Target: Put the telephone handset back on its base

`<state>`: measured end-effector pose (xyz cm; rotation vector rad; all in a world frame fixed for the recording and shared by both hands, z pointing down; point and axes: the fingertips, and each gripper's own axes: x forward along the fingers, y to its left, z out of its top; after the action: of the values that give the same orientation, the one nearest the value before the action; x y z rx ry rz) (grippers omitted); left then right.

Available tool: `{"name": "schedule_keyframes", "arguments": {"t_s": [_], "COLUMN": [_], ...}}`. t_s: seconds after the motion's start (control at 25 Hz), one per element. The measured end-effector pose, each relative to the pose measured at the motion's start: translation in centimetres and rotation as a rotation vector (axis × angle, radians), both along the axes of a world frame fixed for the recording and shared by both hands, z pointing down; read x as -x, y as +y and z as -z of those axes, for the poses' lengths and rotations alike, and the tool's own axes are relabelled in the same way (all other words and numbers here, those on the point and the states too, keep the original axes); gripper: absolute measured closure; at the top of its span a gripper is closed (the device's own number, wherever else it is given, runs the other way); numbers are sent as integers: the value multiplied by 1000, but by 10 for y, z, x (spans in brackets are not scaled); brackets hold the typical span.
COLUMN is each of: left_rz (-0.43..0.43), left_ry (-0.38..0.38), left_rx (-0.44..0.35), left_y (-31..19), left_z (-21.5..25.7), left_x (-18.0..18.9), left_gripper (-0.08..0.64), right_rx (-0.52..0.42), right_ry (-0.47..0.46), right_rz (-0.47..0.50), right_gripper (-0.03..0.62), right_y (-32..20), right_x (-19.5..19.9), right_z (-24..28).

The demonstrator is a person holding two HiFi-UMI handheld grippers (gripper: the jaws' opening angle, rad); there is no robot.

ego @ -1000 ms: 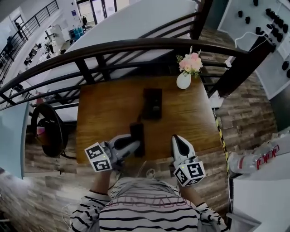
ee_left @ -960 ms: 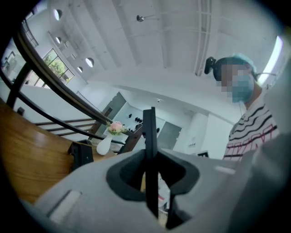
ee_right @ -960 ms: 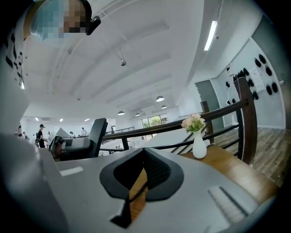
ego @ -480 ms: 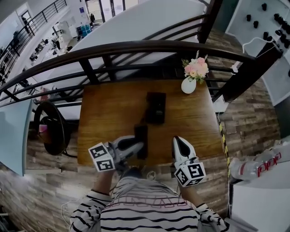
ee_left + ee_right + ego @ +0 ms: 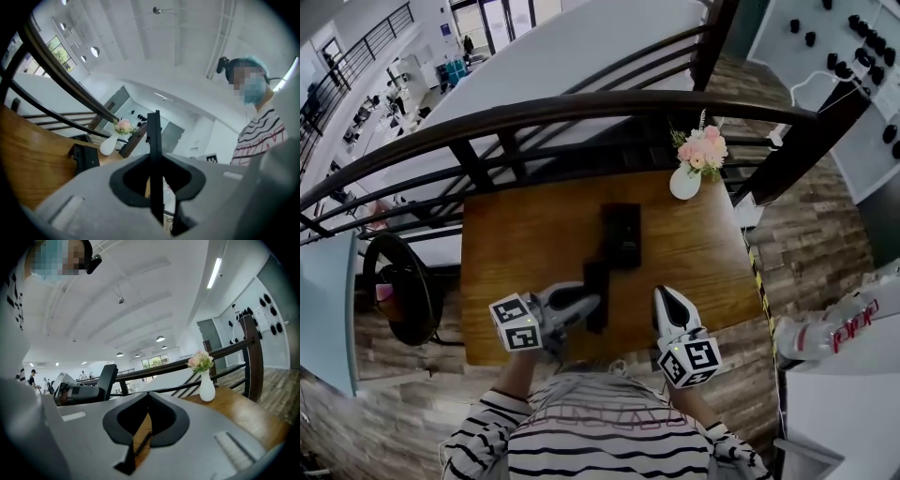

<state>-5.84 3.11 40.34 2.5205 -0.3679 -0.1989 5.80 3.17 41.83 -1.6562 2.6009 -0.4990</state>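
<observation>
At the near edge of the table (image 5: 506,253), the left gripper (image 5: 581,304) grips the black handset (image 5: 596,277) across its middle, jaws narrow on its thin sides. The base (image 5: 622,234) sits just beyond, farther in. The right gripper (image 5: 666,300), to the right, has its jaws together and is empty. Judged: the handset is rigid, light, smooth plastic, liable to slip; a mid-body hold suits it. No brand, label or writing is legible on handset or base.
</observation>
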Motion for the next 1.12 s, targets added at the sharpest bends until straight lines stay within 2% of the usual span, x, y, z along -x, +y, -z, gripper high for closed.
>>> {"name": "schedule_keyframes", "arguments": {"t_s": [0.24,0.44,0.72,1.12], "left_rz": [-38,-108,-129,-92], "left_ry": [26,61,71,20], "left_rx": [25,64,119,111], "left_y": [-29,-47,-75,-116], "left_z": [-3,-13,-32,-58], "left_x": [16,20,8,-14], "left_gripper": [485,485,485,485], "right_rx": [11,27,56,93], "right_ry": [11,24,12,0], "right_rz": [-43,-83,-120,-16], "right_gripper": [592,592,592,592], "right_y": [-20,-25,-39,-66], "right_x": [16,26,12,-6], "right_z": [-2,-11,-23,-39]}}
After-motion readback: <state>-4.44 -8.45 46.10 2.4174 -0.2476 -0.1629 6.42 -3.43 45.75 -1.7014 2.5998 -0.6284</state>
